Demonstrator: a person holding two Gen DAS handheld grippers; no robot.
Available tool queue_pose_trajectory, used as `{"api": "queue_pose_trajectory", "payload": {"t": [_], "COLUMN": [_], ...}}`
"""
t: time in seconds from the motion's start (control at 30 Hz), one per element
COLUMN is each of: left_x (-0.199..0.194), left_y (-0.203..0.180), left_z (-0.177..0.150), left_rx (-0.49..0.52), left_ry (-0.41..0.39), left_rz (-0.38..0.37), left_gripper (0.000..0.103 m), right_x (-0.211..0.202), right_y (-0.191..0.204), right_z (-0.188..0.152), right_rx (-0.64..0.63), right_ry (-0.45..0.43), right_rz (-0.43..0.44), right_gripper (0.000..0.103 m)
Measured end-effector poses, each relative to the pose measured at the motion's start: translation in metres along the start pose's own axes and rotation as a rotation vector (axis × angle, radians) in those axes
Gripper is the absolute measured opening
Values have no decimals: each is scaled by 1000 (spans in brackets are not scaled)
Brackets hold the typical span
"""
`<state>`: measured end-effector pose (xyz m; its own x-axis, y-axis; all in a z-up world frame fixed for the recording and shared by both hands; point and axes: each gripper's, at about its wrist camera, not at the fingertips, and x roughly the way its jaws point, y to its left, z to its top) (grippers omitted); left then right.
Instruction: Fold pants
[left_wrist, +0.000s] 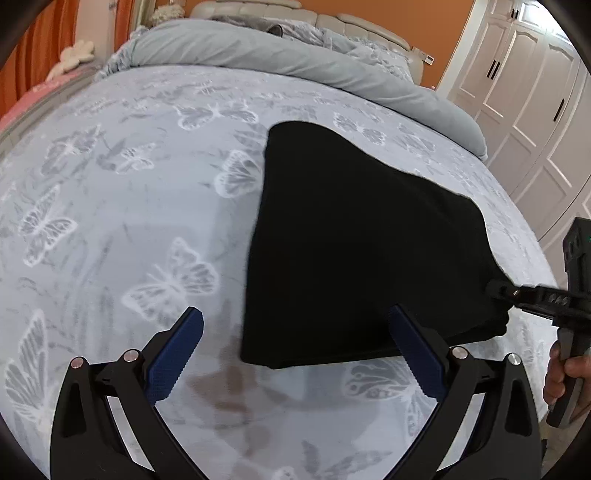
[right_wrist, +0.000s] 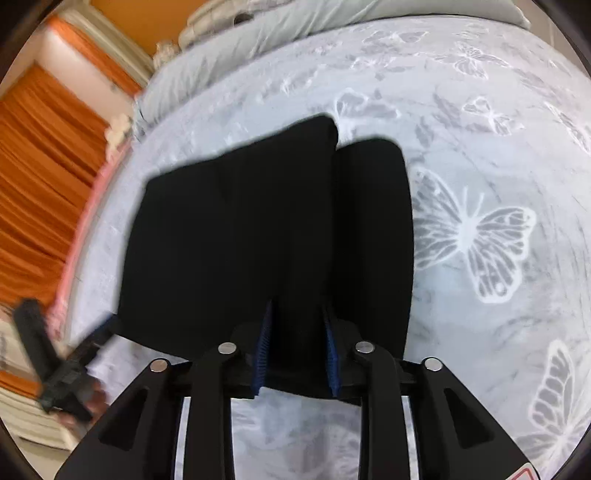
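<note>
The black pants (left_wrist: 343, 240) lie folded on the bed's butterfly-print sheet (left_wrist: 129, 192). My left gripper (left_wrist: 295, 328) is open, its blue-padded fingers (left_wrist: 181, 350) spread above the pants' near left corner without holding cloth. My right gripper shows at the right edge of the left wrist view (left_wrist: 498, 288), clamped on the pants' right corner. In the right wrist view the right gripper (right_wrist: 297, 332) is shut on a bunch of black cloth (right_wrist: 258, 229), and the left gripper (right_wrist: 99, 332) shows blurred at the pants' far left corner.
A grey duvet (left_wrist: 295, 55) is piled at the head of the bed. White wardrobe doors (left_wrist: 524, 92) stand to the right. Orange curtains (right_wrist: 40, 166) hang beyond the bed's other side.
</note>
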<state>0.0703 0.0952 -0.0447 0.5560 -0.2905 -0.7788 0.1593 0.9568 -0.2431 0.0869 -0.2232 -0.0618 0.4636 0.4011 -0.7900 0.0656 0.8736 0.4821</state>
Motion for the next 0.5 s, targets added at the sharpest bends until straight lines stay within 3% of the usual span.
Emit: {"api": "queue_pose_trajectory", "payload": {"t": [0.03, 0.07, 0.1, 0.17, 0.23, 0.3, 0.33, 0.37, 0.4, 0.43, 0.47, 0.5], "left_x": [2, 5, 11, 25, 45, 50, 52, 54, 51, 48, 43, 37], "left_y": [1, 2, 5, 11, 18, 18, 13, 9, 7, 7, 6, 5], "left_z": [1, 3, 5, 9, 11, 13, 14, 15, 15, 16, 17, 19], "left_rx": [-10, -23, -45, -105, -169, -179, -146, -131, -148, -159, -163, -164], "left_ry": [8, 18, 34, 73, 121, 77, 56, 64, 61, 62, 63, 63], "left_rz": [-21, -37, -50, -94, -142, -135, -122, -130, -123, -129, -131, -135], "left_gripper": [98, 98, 98, 98, 98, 96, 77, 67, 61, 45, 37, 36], "right_x": [-9, -18, -19, -8, 16, 28, 31, 31, 32, 32, 27, 24], "right_y": [0, 1, 0, -3, -4, 6, 10, 11, 12, 11, 11, 9], "right_z": [1, 0, 0, 0, -1, 2, 4, 5, 6, 7, 7, 8], "right_rx": [0, -2, -1, 10, 36, -16, -40, -53, -49, -42, -46, -47], "right_ry": [-36, -91, -104, -57, 15, 13, 6, 1, 7, 11, 14, 10], "right_rz": [2, 2, 5, 48, 90, 22, -1, -6, 6, 16, 24, 27], "right_gripper": [48, 66, 71, 70, 67, 54, 51, 38, 32, 28, 24, 24]}}
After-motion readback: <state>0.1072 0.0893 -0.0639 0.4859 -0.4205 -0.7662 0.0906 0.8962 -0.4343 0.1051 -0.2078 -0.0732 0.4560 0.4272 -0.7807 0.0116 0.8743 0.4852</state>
